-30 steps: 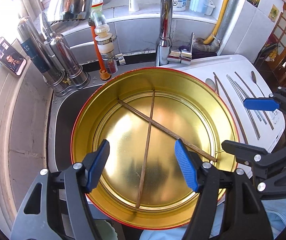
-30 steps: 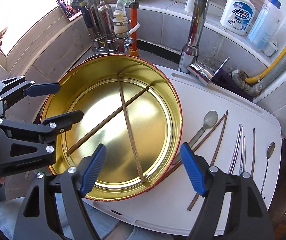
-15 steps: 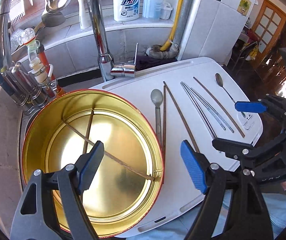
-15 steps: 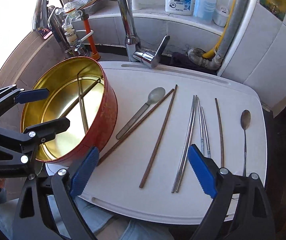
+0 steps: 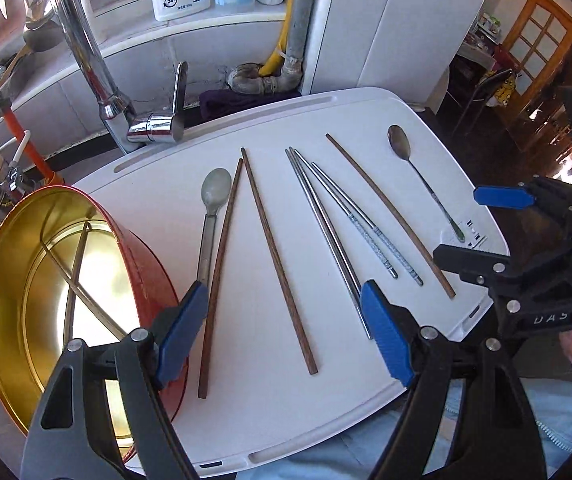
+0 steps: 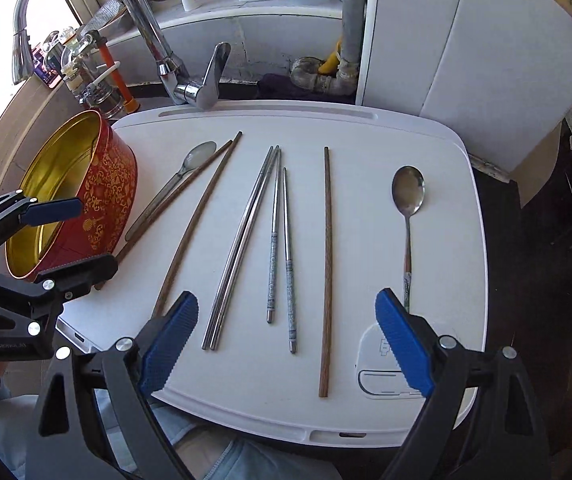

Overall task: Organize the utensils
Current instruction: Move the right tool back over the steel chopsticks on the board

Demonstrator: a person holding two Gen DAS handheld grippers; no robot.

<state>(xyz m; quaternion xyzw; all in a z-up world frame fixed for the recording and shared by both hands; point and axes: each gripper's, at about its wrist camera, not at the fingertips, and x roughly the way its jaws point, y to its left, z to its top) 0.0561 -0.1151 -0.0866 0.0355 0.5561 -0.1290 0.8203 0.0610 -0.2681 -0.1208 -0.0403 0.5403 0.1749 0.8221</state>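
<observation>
Lying side by side on the white board (image 6: 437, 208), the utensils all run lengthwise toward the faucet (image 6: 190, 84). Nearest the red-and-gold tin (image 6: 106, 200) is a pale spoon (image 6: 190, 164), with a wooden chopstick (image 6: 174, 200) just beside it and a second wooden chopstick (image 6: 198, 220) next over. Farther from the tin come a plain steel chopstick pair (image 6: 242, 244), a patterned steel chopstick pair (image 6: 282, 252), a lone wooden chopstick (image 6: 326, 264) and a metal spoon (image 6: 407, 196) at the far side. Two more wooden chopsticks (image 5: 78, 276) lie crossed inside the tin. The left gripper (image 5: 286, 328) hangs over the board's tin side, jaws spread wide and empty. The right gripper (image 6: 286, 344) hangs over the steel pairs, jaws likewise spread wide, holding nothing.
</observation>
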